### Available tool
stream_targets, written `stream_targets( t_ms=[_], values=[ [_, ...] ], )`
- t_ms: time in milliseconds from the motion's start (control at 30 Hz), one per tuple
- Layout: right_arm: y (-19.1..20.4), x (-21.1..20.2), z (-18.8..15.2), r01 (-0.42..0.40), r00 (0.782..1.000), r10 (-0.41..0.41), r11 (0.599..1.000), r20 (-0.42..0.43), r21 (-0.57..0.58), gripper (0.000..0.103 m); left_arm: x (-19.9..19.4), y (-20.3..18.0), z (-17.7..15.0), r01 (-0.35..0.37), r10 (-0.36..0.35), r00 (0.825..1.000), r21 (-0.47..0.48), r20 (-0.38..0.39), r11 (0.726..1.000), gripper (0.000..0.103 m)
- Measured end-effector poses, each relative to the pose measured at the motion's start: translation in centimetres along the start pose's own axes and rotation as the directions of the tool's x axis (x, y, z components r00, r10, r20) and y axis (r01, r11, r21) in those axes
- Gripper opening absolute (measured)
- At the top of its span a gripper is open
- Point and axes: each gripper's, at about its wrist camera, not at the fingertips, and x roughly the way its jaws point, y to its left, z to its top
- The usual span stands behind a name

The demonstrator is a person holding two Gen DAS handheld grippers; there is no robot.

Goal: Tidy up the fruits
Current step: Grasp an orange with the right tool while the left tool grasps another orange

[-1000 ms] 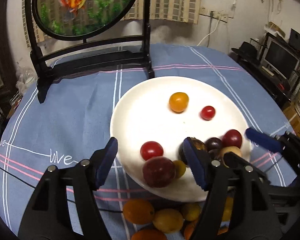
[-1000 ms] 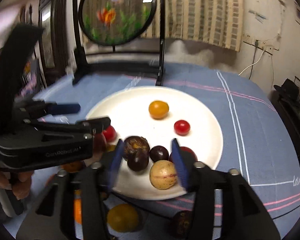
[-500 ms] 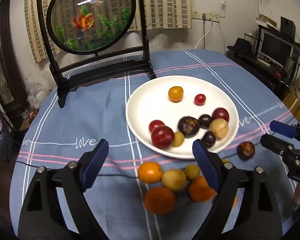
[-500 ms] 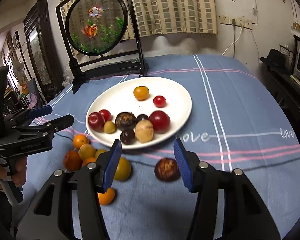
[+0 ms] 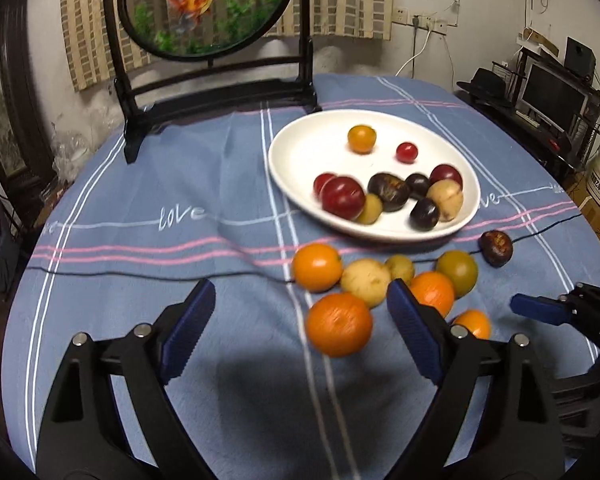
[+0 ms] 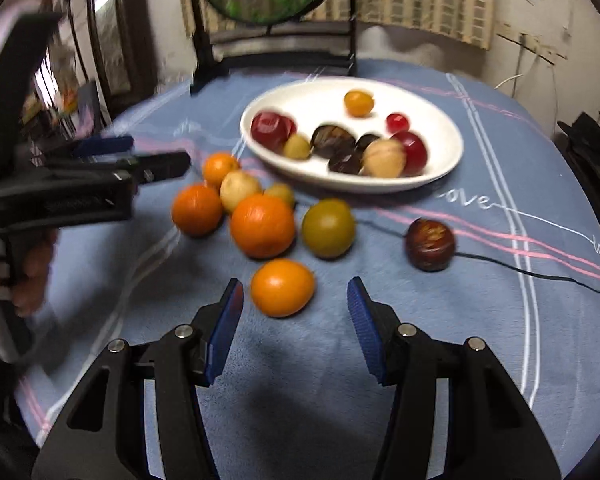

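Hovering with jaws spread wide, the right gripper [image 6: 294, 322] faces a small round orange [image 6: 282, 287] just short of the white ceramic plate [image 6: 444, 120] — firm, light, roll-prone; pinch its middle. Left gripper [image 5: 300, 328] likewise gapes, empty.

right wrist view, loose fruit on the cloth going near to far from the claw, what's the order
small orange → dark brown fruit → big orange → white plate with the sorted fruit

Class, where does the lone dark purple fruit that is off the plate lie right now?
The dark purple fruit lies on the tablecloth, right of the green-brown fruit, in front of the white plate.
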Motion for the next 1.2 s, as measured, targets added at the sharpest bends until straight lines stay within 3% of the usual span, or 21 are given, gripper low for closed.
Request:
stream_targets(
  t_ms=[100, 133, 167, 333, 500, 733, 767, 833, 1000, 1200],
  values=[
    [1.0, 1.8, 0.3, 0.017, 0.999, -0.018, 0.999, -0.035, -0.032, 0.053, 0.3, 0.5, -0.7, 0.002, -0.002, 1.000, -0.006, -0.015, 1.000, 0.089],
    [1.2, 2.3, 0.4, 0.022, 0.999, -0.024, 0.999, -0.040, -0.038, 0.043, 0.4, 0.5, -0.9, 0.003, -0.003, 1.000, -0.003, -0.020, 1.000, 0.089],
    [1.3, 2.7, 0.5, 0.028, 0.998, -0.030, 0.999, -0.051, -0.040, 0.040, 0.5, 0.5, -1.0, 0.003, -0.003, 1.000, -0.002, -0.025, 1.000, 0.089],
    [-0.2, 2.0, 0.6, -0.030, 0.999, 0.030, 0.999, -0.020, 0.019, 0.039, 1.3, 0.1, -1.7, 0.029, -0.029, 0.998, -0.005, -0.062, 1.000, 0.089],
    [-2.6, 1.1, 0.4, -0.029, 1.000, 0.028, 0.995, 0.014, 0.100, 0.039, 2.5, -1.4, -2.1, 0.027, -0.026, 0.997, 0.024, -0.077, 0.999, 0.088],
    [-3.7, 0.0, 0.4, -0.052, 0.998, 0.046, 0.989, 0.053, 0.135, 0.039, 5.4, -2.4, -2.6, -0.003, 0.010, 0.993, 0.055, -0.114, 0.998, 0.069],
    [-3.6, 0.0, 0.4, -0.054, 0.997, 0.048, 0.989, 0.054, 0.135, 0.039, 5.4, -2.3, -2.5, 0.008, -0.003, 0.994, 0.040, -0.108, 0.999, 0.053],
    [-3.6, 0.0, 0.3, -0.053, 0.998, 0.046, 0.989, 0.053, 0.135, 0.039, 5.2, -2.5, -2.4, 0.027, -0.022, 0.994, 0.052, -0.103, 0.998, 0.045],
    [-3.9, -0.4, 0.1, -0.041, 0.997, 0.031, 0.989, 0.074, 0.145, 0.039, 4.1, -2.2, -2.4, 0.028, -0.023, 0.994, 0.042, -0.103, 0.999, 0.043],
    [-4.6, -3.6, 0.9, -0.042, 0.976, 0.002, 0.983, 0.219, 0.181, 0.039, -0.3, -2.9, 0.7, 0.050, -0.051, 0.999, 0.073, 0.013, 0.996, 0.043]
  ],
)
